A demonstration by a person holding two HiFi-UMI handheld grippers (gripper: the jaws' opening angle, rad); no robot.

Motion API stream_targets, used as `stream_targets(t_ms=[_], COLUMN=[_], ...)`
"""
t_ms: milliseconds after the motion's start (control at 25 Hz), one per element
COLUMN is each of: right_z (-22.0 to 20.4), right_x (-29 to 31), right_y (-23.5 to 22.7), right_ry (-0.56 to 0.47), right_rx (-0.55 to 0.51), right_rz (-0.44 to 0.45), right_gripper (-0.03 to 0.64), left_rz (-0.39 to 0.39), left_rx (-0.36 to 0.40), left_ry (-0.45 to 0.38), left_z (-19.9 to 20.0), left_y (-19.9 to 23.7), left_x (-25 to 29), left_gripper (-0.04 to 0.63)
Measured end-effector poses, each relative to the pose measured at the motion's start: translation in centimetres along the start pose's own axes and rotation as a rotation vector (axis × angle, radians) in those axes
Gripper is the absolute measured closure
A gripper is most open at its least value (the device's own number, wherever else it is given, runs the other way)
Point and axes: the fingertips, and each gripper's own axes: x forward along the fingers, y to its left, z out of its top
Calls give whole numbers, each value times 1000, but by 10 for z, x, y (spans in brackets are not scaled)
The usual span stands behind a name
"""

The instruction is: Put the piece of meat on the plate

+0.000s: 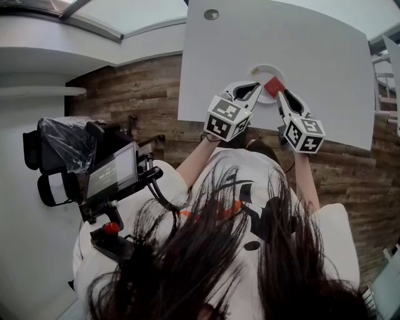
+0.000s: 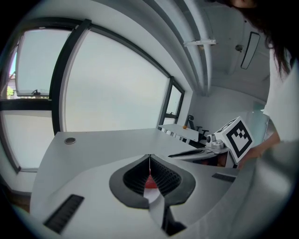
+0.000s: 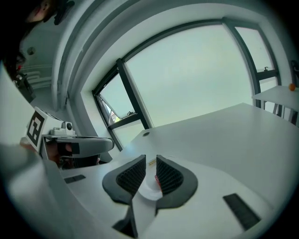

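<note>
**Table** (image 1: 312,50): white, set on a wooden floor (image 1: 137,103). The floor shows in the head view only.

**Plate** (image 1: 257,67): white and round, close to the table's near edge.

**Piece of meat** (image 1: 273,86): red and roughly square.
- Head view: it lies over the plate's near right rim, between the tips of the two grippers.
- Left gripper view: it is a red patch seen through the hollow behind the jaw tips, with the plate's white just below it.
- Right gripper view: only a thin red sliver shows, against the inner face of the right-hand jaw, again with the plate's white beneath.

**Left gripper** (image 1: 257,87): jaw tips pressed together with nothing between them, and a dark hollow behind the tips. The tips are just beside the meat.

**Right gripper** (image 1: 279,94): jaws parted by a narrow gap and clamped on nothing. The meat is at the mouth of the gap.

**Round cap** (image 1: 211,14): a small disc set in the table's far part. It appears in all three views.

**Camera rig** (image 1: 109,172): black, with a small screen, at the person's left. It shows in the head view only.

**Windows** (image 2: 112,84): large panes with dark frames, seen from the gripper views. Each gripper view also shows the other gripper from the side.
</note>
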Motion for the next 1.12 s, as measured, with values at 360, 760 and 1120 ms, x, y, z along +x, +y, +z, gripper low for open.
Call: stream_targets(t_ms=[360,760,1120], right_z=[27,10,5], right_x=[26,49,55], right_y=[33,56,62], right_ry=[-41,-9,0], right_rx=[75,139,156], right_rz=[87,152,168], right_gripper=[552,552,552], left_rz=[65,96,104], left_rx=[-45,-58,-58], left_ry=[-44,23,52], left_z=[13,-16,-26], left_y=[17,27,29], left_x=[-16,-29,-30], left_gripper=[588,588,588])
